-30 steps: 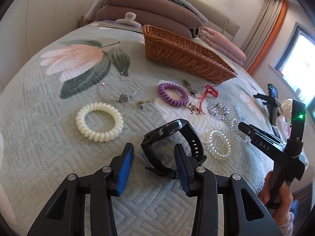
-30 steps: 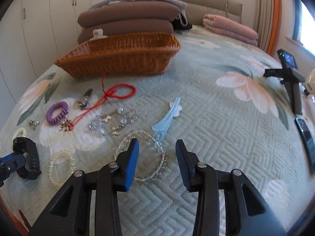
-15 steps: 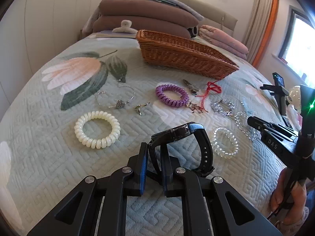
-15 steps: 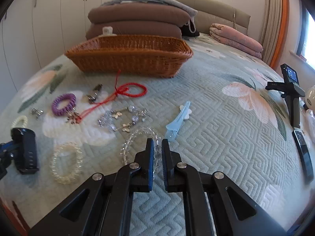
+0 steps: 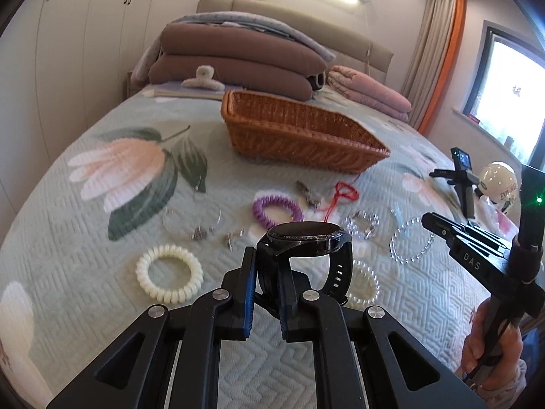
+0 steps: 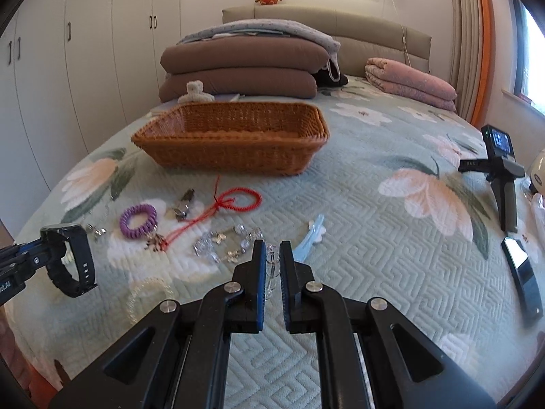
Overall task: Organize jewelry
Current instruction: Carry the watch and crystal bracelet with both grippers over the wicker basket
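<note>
Gripping a black wristwatch (image 5: pixel 306 238) by its strap, the left gripper (image 5: pixel 266 289) has its jaws clamped on the band, dial up and flat, watch lifted off the bedspread (image 5: pixel 85 238). Wicker basket (image 5: pixel 296 136) lies straight ahead and beyond the jaws, long axis running left-near to right-far, open top clear. Left on the quilt: white coil hair tie (image 5: pixel 169 273), purple coil tie (image 5: pixel 277 209), red cord (image 5: pixel 344 194), a thin bangle and bead bracelets, all between jaws and basket. Right gripper visible at right edge, a clear bead bracelet (image 5: pixel 410 238) hanging at its tip.

Right wrist view: right gripper (image 6: pixel 272 272) jaws nearly together, pinching a clear beaded strand (image 6: pixel 271 266) that shows in the narrow gap. Basket (image 6: pixel 231 139) dead ahead, long side facing the jaws, well apart. Left gripper with watch (image 6: pixel 69 259) at far left, similar range to basket. Blue hair clip (image 6: pixel 311 235) just beyond the right jaw. Likely next: both carry forward and drop over the basket rim.
</note>
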Demonstrator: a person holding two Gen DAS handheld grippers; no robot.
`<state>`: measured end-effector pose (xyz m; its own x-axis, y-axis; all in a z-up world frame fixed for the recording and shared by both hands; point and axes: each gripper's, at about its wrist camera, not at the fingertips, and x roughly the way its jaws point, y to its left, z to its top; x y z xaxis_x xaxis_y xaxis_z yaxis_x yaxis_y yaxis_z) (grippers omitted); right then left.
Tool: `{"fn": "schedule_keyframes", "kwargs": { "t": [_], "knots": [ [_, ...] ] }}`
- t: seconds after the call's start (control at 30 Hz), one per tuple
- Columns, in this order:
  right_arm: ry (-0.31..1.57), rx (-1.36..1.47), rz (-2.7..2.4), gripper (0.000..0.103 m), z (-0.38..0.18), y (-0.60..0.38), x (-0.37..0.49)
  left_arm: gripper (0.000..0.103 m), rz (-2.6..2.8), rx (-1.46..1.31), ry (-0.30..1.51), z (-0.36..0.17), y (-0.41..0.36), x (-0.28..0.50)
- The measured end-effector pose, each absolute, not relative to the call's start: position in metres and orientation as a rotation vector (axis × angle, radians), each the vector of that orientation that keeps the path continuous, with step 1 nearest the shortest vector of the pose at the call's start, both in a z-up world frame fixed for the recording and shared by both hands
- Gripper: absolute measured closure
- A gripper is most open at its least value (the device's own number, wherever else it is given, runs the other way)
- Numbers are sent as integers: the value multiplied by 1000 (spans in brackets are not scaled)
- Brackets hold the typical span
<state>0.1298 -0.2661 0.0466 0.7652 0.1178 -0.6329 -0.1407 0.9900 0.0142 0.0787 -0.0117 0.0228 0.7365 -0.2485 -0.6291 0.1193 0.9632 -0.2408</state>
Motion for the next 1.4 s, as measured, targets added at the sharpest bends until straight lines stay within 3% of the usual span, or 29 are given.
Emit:
{"fn": "schedule_keyframes", "kwargs": {
  "t": [0.37,0.63,0.97,1.4],
  "knots": [
    [559,-53,165,93,113,-249,161,92,-272,-197,585,87,-10,144],
    [466,30,221,93,153,-237,233,92,-262,-202,507,111,-16,215],
    [629,91,270,93,96,-224,340,92,-233,-256,661,59,-23,322],
    [758,138,240,93,44,-242,370,92,-225,-185,794,19,-42,355]
  ]
}}
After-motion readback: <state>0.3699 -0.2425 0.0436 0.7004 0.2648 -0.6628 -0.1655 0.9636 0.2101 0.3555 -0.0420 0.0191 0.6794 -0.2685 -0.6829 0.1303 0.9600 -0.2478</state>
